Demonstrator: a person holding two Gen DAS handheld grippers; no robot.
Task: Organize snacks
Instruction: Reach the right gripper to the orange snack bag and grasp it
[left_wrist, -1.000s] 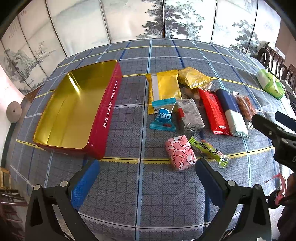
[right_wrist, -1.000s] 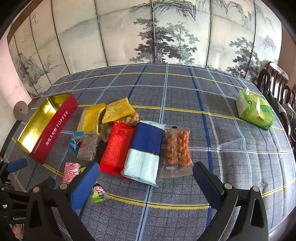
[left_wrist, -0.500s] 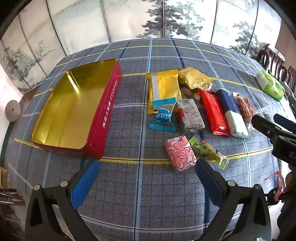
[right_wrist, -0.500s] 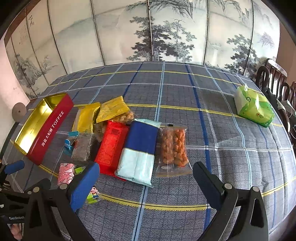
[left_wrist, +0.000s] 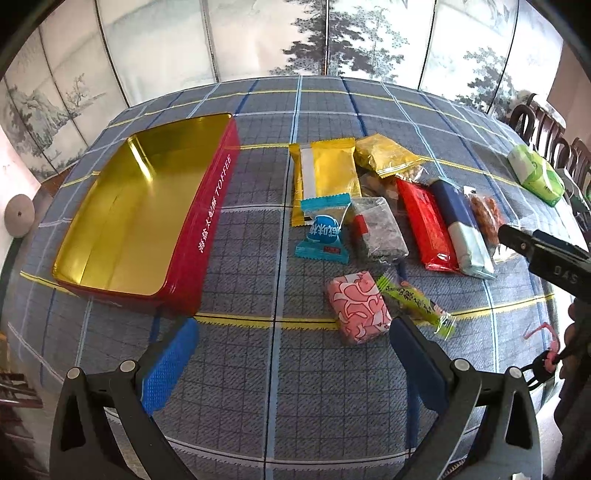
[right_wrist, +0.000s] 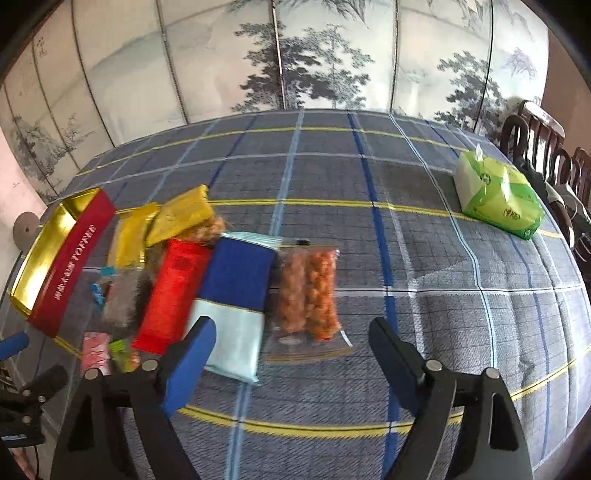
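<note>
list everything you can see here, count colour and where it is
tin: 1, red outside, gold inside, empty, left on the table
snack packets: about 10, clustered right of the tin, among them gold packet, blue candy, pink packet, red packet, blue and pale packet, clear bag of orange snacks
tissue pack: 1, green, far right
tablecloth: 1, grey-blue plaid
chairs: dark wood, right edge
left gripper: open, empty
right gripper: closing, nothing gripped yet

Snack row beside the red rectangular toffee tin (right_wrist: 70, 258): motion-blurred.
Small pink patterned packet (right_wrist: 95, 350): print unreadable.
Dark wooden chairs (left_wrist: 543, 125): cut by edge.
</note>
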